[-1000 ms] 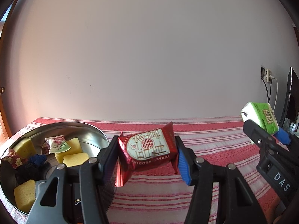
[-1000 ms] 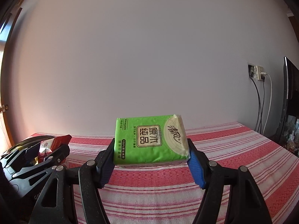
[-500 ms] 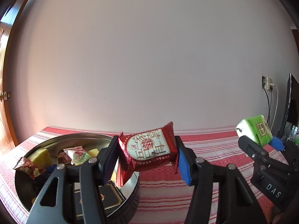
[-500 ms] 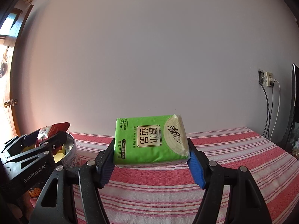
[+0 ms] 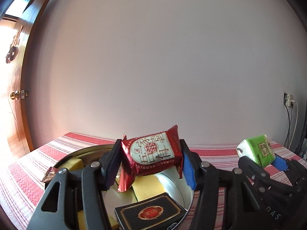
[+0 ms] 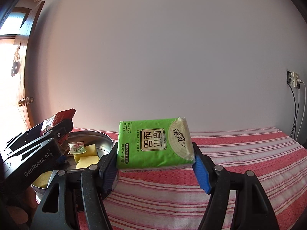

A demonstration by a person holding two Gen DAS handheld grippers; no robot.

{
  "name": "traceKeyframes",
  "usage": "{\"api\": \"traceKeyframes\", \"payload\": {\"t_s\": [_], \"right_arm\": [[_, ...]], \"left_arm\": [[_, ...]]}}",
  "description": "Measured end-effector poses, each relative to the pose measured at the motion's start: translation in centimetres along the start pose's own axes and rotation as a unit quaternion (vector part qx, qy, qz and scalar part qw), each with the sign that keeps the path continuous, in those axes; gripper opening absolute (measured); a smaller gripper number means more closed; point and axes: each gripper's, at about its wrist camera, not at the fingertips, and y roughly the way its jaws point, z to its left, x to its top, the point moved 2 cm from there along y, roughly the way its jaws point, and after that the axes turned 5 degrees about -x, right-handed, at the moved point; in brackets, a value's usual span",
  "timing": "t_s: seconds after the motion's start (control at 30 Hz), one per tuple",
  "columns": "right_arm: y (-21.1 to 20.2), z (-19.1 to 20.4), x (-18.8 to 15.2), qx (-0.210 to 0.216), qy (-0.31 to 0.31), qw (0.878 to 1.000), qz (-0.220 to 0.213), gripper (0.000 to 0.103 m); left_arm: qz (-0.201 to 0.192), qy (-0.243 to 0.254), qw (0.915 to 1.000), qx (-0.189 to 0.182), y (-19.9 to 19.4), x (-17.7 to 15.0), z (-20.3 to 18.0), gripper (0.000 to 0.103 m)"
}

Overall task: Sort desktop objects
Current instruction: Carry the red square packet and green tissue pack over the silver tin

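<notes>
My left gripper [image 5: 151,164] is shut on a red foil snack packet [image 5: 153,152] and holds it in the air over a round metal tin [image 5: 184,193]. The tin holds yellow sponge cubes [image 5: 147,187], wrapped candies and a black card box [image 5: 151,213]. My right gripper [image 6: 155,164] is shut on a green tissue pack [image 6: 153,143], held above the red striped tablecloth [image 6: 239,153] just right of the tin [image 6: 103,137]. In the right wrist view the left gripper [image 6: 48,134] shows at the left with the red packet [image 6: 57,117]; in the left wrist view the green pack [image 5: 257,150] shows at the right.
A plain wall stands behind the table. A wooden door [image 5: 11,103] with a brass knob is at the far left. A wall socket [image 6: 293,79] with cables and a dark screen edge sit at the far right. The tablecloth stretches right of the tin.
Both grippers have swung left with their loads. The tin has slid from the left edge to under the left gripper, and has come into the right wrist view.
</notes>
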Motion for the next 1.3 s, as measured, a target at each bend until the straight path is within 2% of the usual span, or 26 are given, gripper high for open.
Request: {"api": "traceKeyframes", "payload": {"t_s": [0.23, 0.43, 0.77, 1.0, 1.13, 1.17, 1.3], "right_arm": [[1.2, 3.7, 0.3, 0.031, 0.015, 0.999, 0.0, 0.072], [1.8, 7.1, 1.0, 0.059, 0.015, 0.998, -0.009, 0.072], [3.4, 11.3, 3.0, 0.077, -0.004, 0.997, -0.002, 0.072], [5.5, 13.7, 4.7, 0.081, -0.027, 0.996, 0.005, 0.072], [6.8, 15.3, 5.4, 0.068, -0.07, 0.995, 0.017, 0.072], [6.2, 13.9, 5.1, 0.065, -0.077, 0.995, 0.021, 0.072], [8.6, 15.5, 6.0, 0.065, -0.083, 0.993, 0.05, 0.072]], "left_arm": [[0.006, -0.032, 0.998, 0.054, 0.5, 0.2, 4.9, 0.057], [0.044, -0.076, 0.9914, 0.097, 2.0, -0.4, 8.5, 0.057], [0.061, -0.095, 0.9839, 0.138, 1.7, -0.7, 10.0, 0.057], [0.094, -0.122, 0.9766, 0.15, 2.6, -1.4, 11.8, 0.057], [0.116, -0.119, 0.9756, 0.144, 3.2, -1.7, 11.6, 0.057], [0.118, -0.116, 0.9756, 0.144, 3.2, -1.8, 11.5, 0.057], [0.12, -0.108, 0.9757, 0.148, 3.3, -1.8, 11.5, 0.057]]}}
